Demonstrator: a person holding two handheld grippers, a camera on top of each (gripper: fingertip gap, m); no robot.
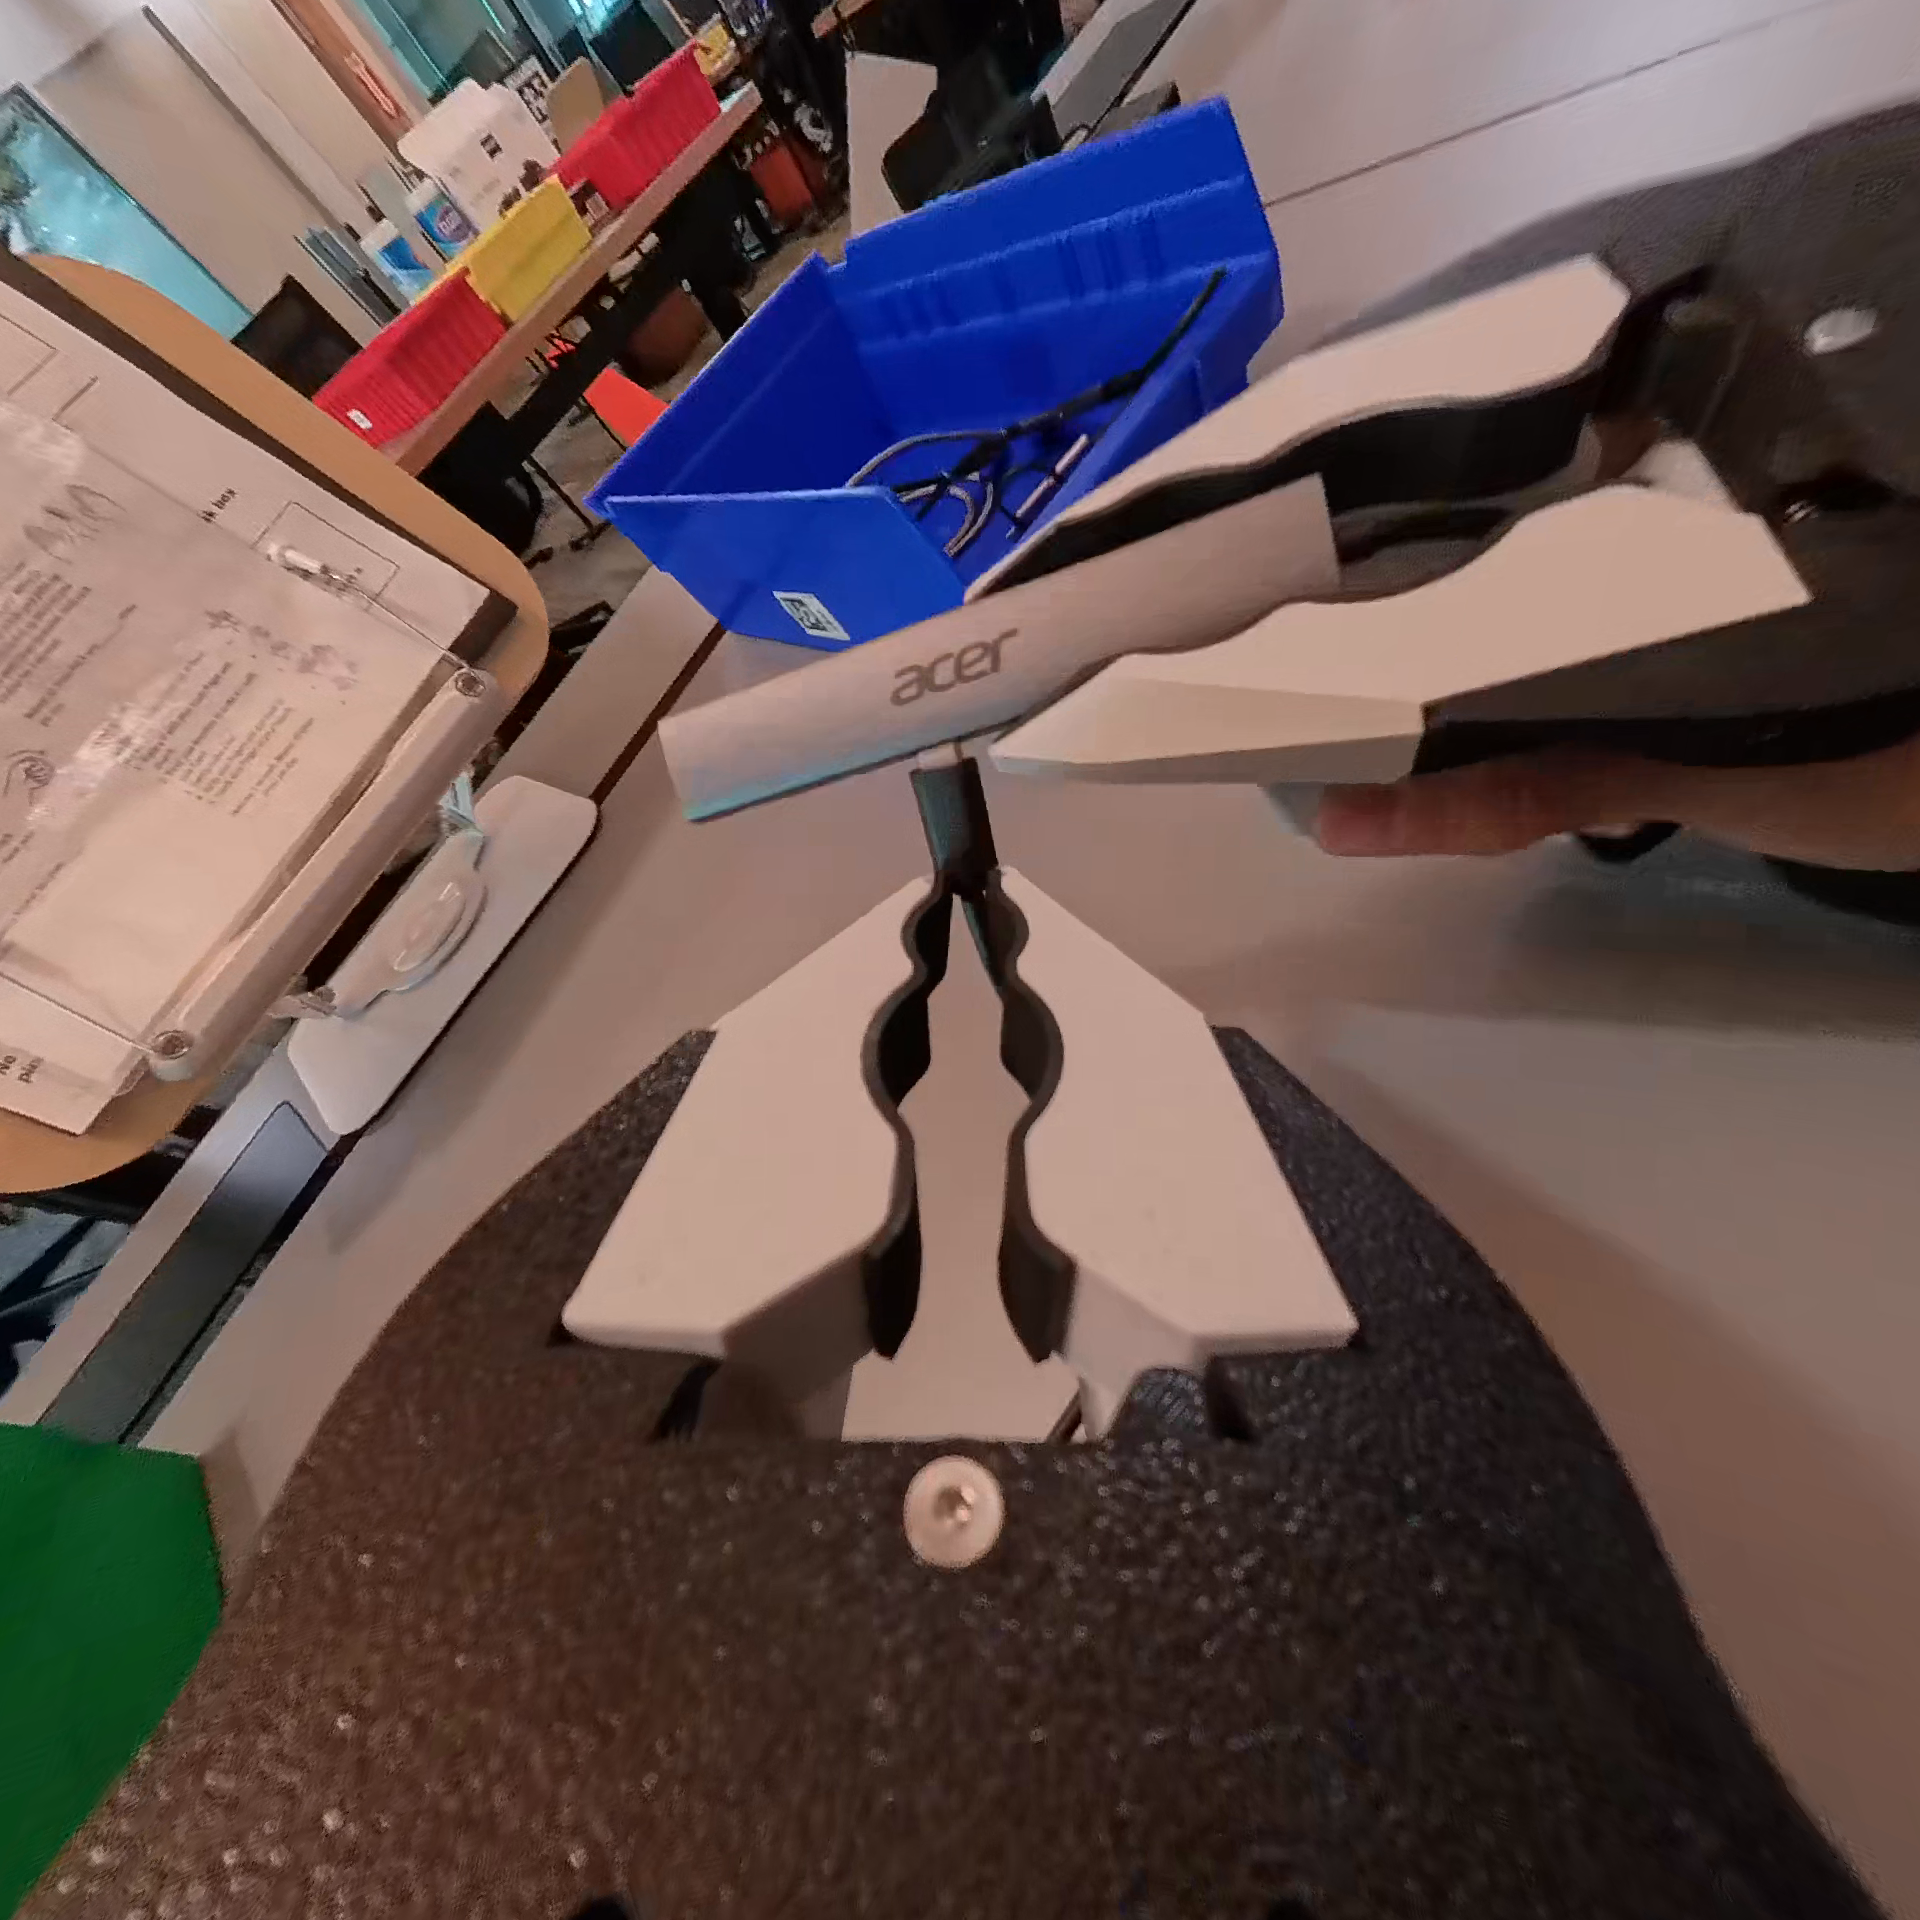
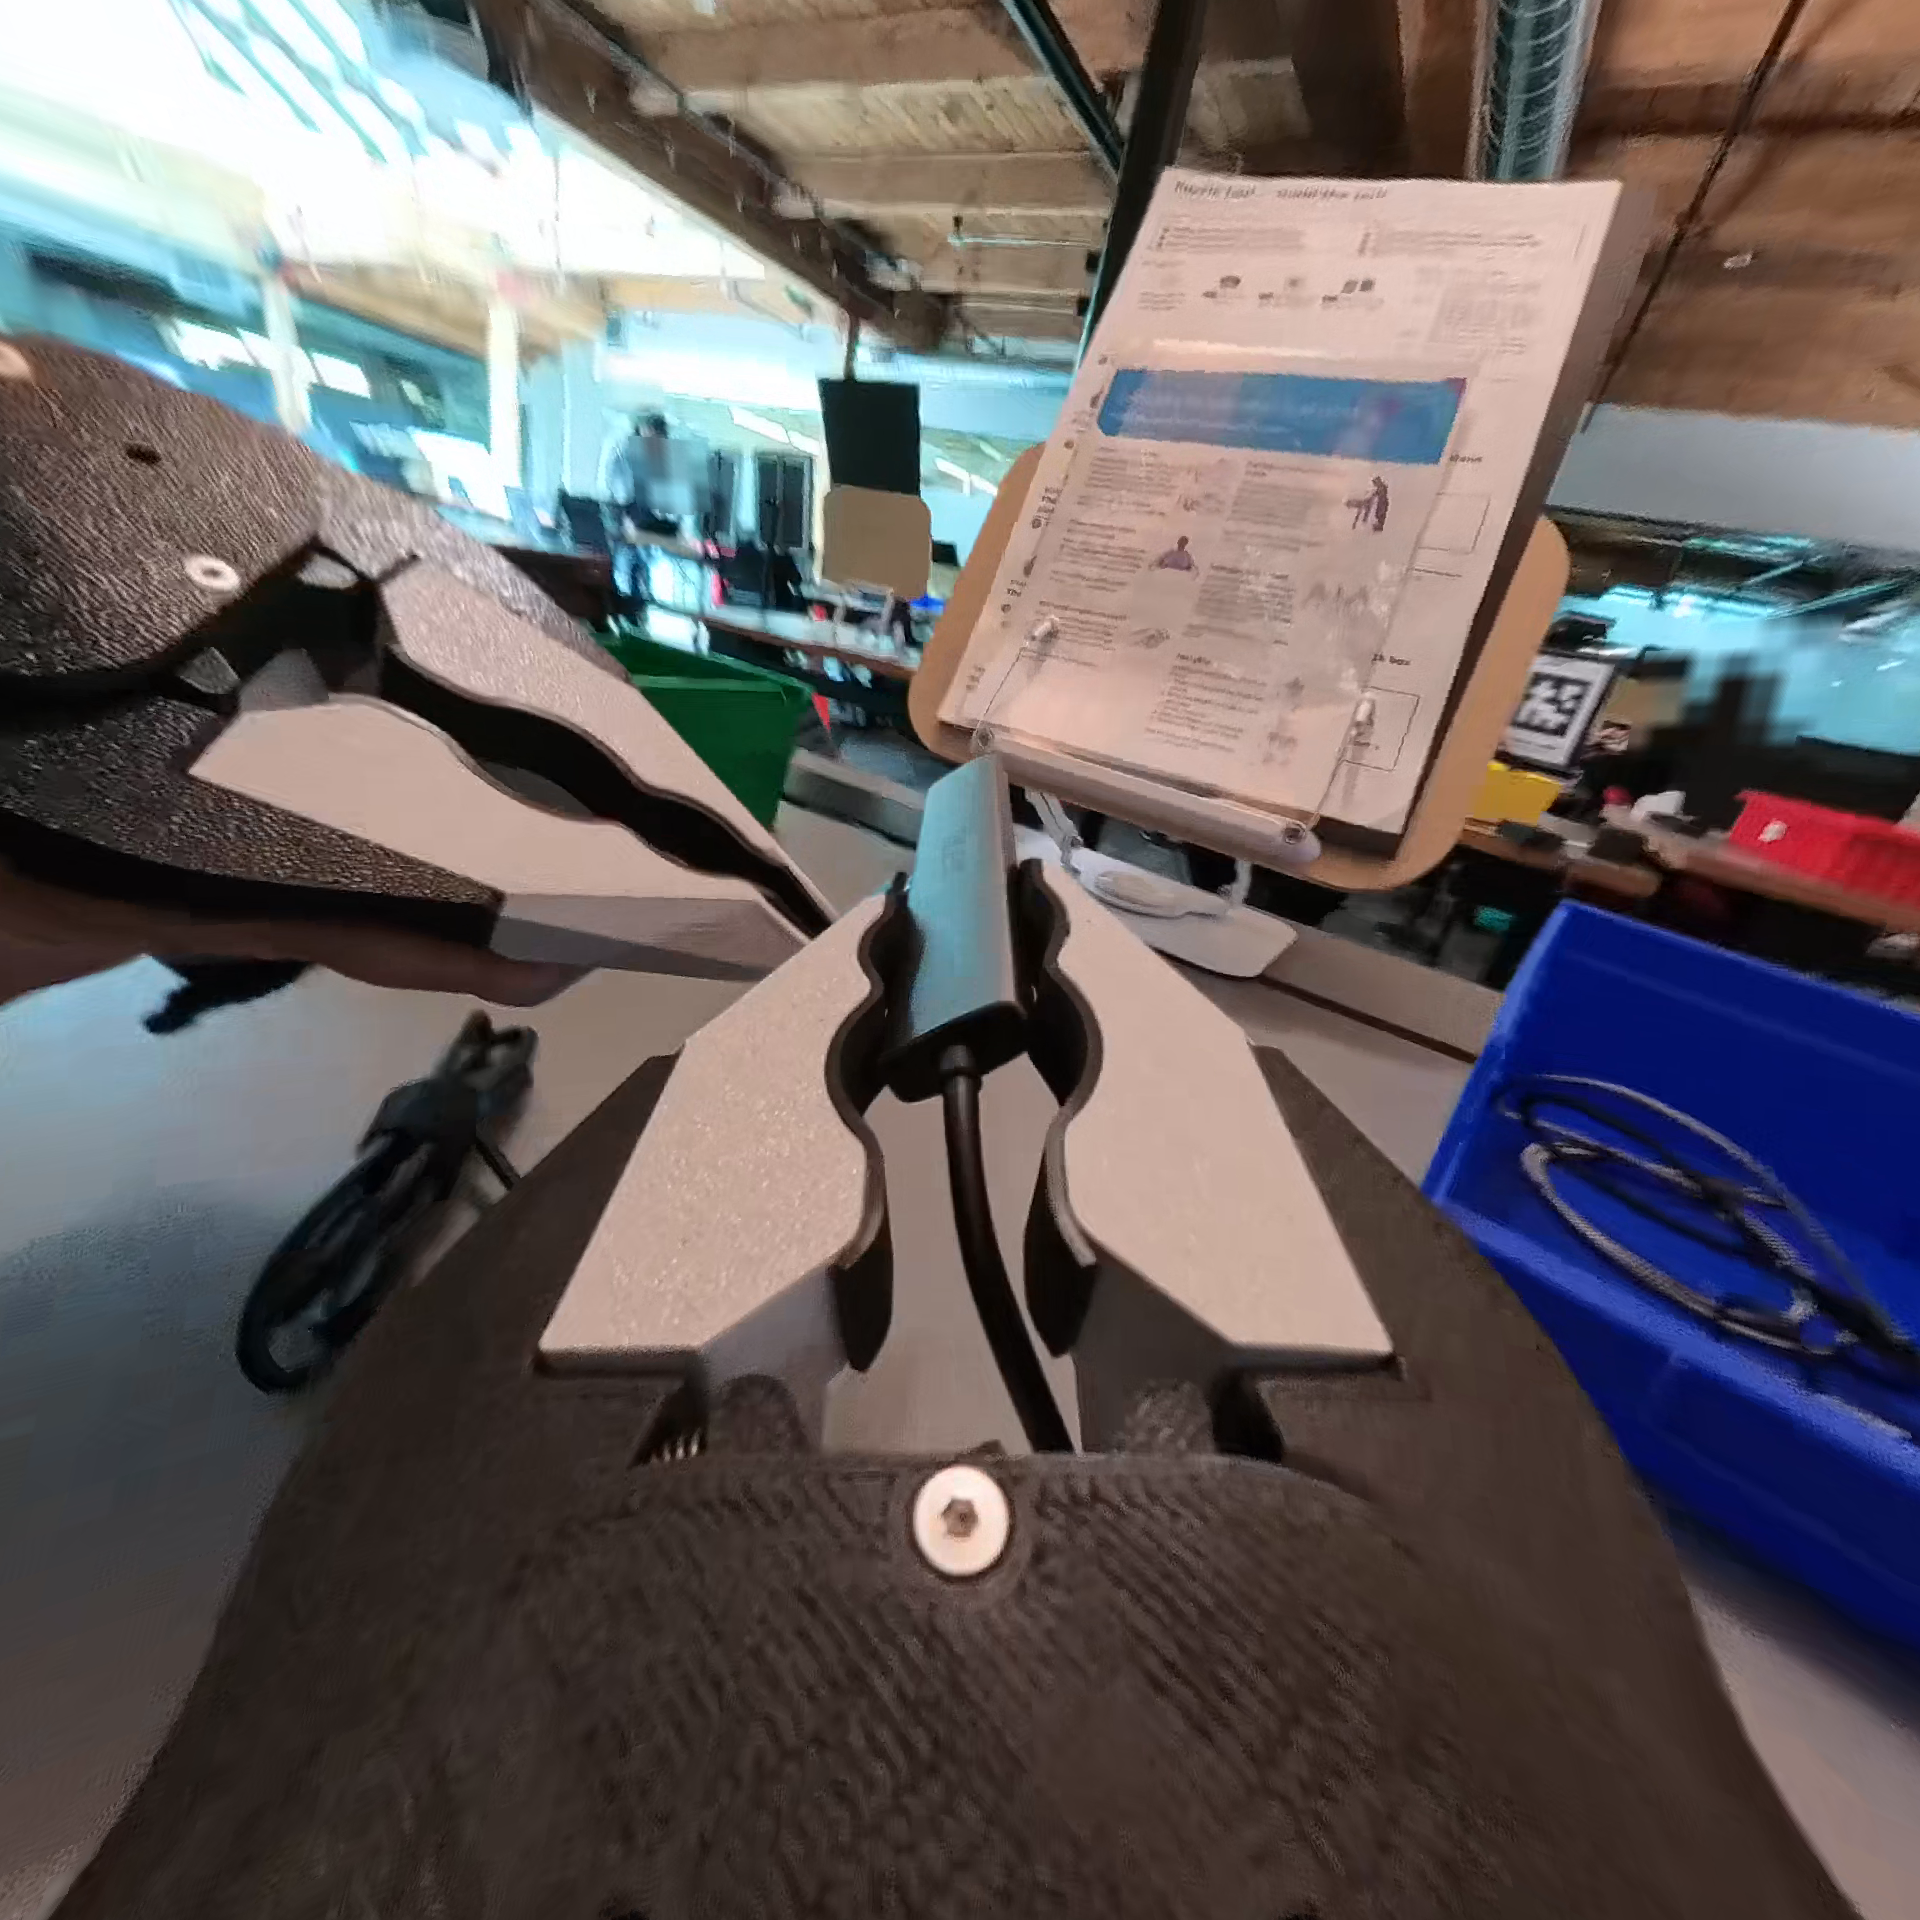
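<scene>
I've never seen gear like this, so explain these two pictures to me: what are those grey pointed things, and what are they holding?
They are hand-held tongs, one in each of a person's hands, each with a camera looking along its fingers. The left tongs pinch a black plug on a short cable. The right tongs grip a slim grey adapter, which that plug enters. On the grey table stand a blue bin of cables, a document stand, and a bundled black cable.

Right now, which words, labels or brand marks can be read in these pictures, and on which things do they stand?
I do not copy writing; these things bear it.
grey adapter: a brand mark, sharp.
blue bin: a white sticker, blurred.
sheet on the stand: print, too small.
</scene>
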